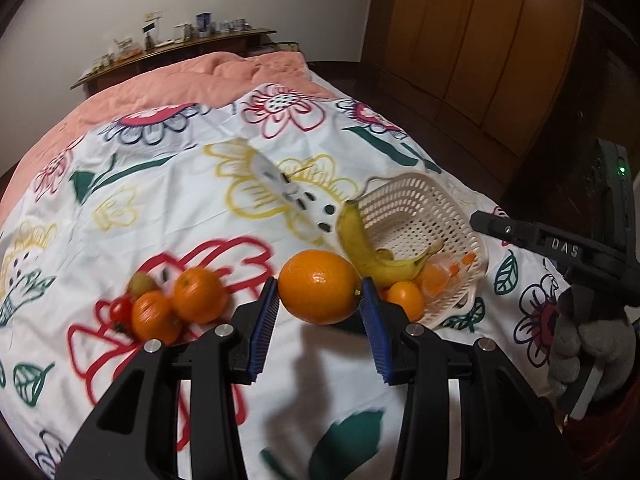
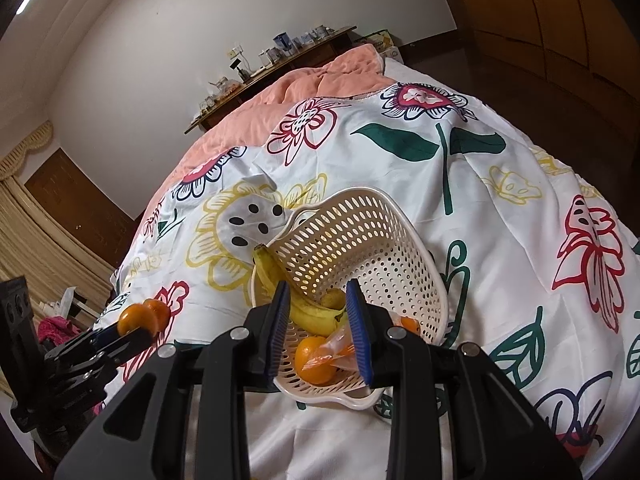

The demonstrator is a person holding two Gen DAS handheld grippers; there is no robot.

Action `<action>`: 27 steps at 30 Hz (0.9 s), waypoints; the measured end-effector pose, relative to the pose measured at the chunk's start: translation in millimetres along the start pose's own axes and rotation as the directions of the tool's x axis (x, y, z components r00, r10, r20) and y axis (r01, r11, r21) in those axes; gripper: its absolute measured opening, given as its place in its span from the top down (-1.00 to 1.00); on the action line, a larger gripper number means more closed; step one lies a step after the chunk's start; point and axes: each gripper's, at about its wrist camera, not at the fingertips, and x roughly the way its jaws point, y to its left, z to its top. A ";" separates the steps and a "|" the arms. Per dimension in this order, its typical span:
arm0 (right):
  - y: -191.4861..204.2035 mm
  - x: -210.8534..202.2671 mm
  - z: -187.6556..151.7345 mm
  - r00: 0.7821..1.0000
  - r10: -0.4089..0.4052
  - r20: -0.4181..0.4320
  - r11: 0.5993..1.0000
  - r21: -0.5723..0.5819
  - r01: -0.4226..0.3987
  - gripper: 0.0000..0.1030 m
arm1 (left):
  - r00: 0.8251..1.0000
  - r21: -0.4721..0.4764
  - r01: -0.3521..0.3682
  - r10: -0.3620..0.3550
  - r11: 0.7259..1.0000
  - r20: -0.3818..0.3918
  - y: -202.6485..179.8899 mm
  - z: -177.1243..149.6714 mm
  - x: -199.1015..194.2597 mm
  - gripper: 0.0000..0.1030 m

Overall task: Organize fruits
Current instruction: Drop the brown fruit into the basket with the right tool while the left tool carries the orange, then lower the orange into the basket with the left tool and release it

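My left gripper (image 1: 320,282) is shut on a large orange (image 1: 318,286), lifted off the floral sheet. This gripper (image 2: 132,326) and its orange (image 2: 134,318) also show at the left of the right wrist view. A tilted cream basket (image 1: 404,200) (image 2: 360,232) holds a banana (image 1: 356,240) (image 2: 316,314), a small orange (image 1: 405,300) (image 2: 314,360) and a plastic wrapper (image 2: 340,344). My right gripper (image 2: 318,290) (image 1: 480,222) hovers over the basket's near side, jaws narrow, nothing pressed between the pads. Two oranges (image 1: 198,294), a tomato (image 1: 122,312) and a kiwi (image 1: 140,283) lie together left of the held orange.
The fruit lies on a white floral sheet (image 1: 200,200) over a pink quilt (image 1: 192,80) on a bed. A wooden shelf with cups (image 1: 180,44) stands behind, a wardrobe (image 1: 480,40) to the right. A gloved hand (image 1: 588,344) holds the right gripper.
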 end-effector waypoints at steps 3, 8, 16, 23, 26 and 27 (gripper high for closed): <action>-5.3 -2.7 0.4 1.000 0.004 0.006 1.000 0.011 -0.004 0.43 | 1.000 0.030 0.029 -0.029 0.999 -0.005 -15.2 12.1 11.1 0.17; -14.3 -8.3 1.4 1.000 0.008 0.020 1.000 0.030 -0.009 0.43 | 0.999 0.093 0.053 -0.053 0.994 -0.004 -43.9 30.4 32.4 0.17; -26.3 -8.0 0.0 0.999 0.025 0.020 0.998 0.051 -0.026 0.43 | 0.998 0.134 0.052 -0.048 0.990 -0.033 -68.5 43.2 62.5 0.17; -31.8 -9.4 0.0 0.999 0.026 0.024 0.997 0.067 -0.028 0.43 | 0.999 0.138 0.044 -0.041 0.990 -0.020 -74.6 49.4 71.1 0.14; -31.9 -9.8 0.2 0.999 0.028 0.025 0.997 0.068 -0.029 0.43 | 0.999 0.131 0.049 -0.049 0.990 -0.005 -72.7 50.5 65.5 0.00; -31.8 -10.0 0.4 0.999 0.029 0.025 0.997 0.068 -0.030 0.43 | 0.999 0.124 0.043 -0.044 0.991 0.004 -69.8 51.2 63.2 -0.01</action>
